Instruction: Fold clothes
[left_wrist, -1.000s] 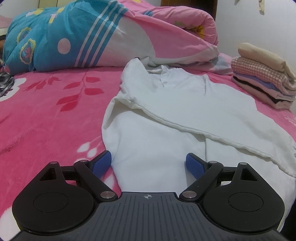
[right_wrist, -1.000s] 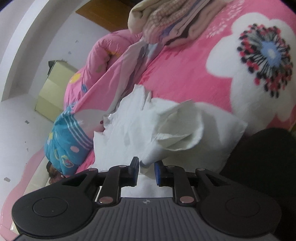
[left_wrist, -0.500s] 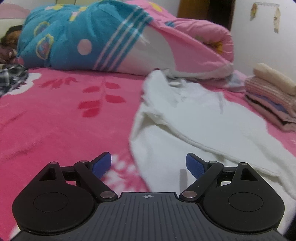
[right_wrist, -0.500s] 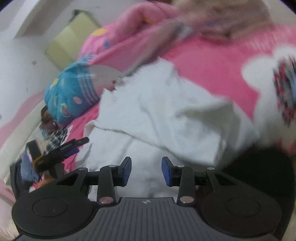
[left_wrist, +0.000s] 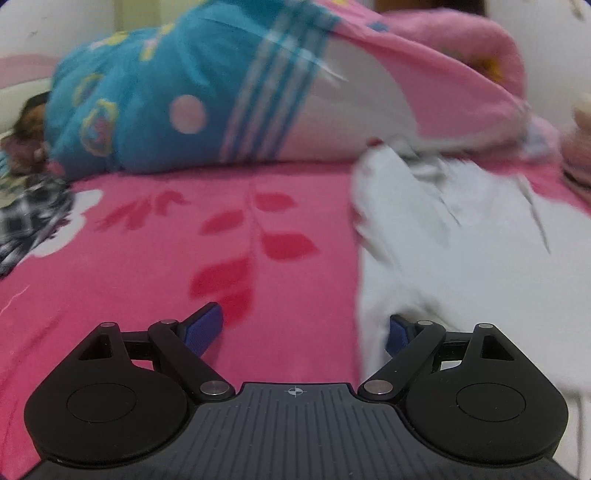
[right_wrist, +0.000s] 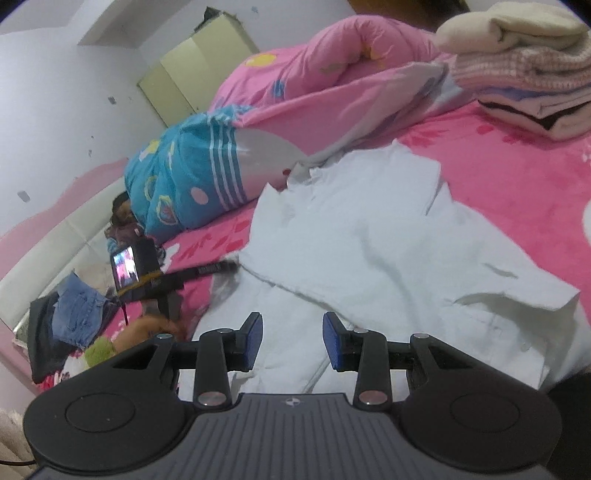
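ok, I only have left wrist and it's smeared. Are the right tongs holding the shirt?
Observer: No. The right tongs are open and empty, over the white shirt.
Operator: Any sleeve folded in?
Observer: One sleeve lies across the front, its cuff toward the right hem.
Operator: Where's the done pile?
Observer: The folded stack sits beyond the shirt, with a cream piece on top.
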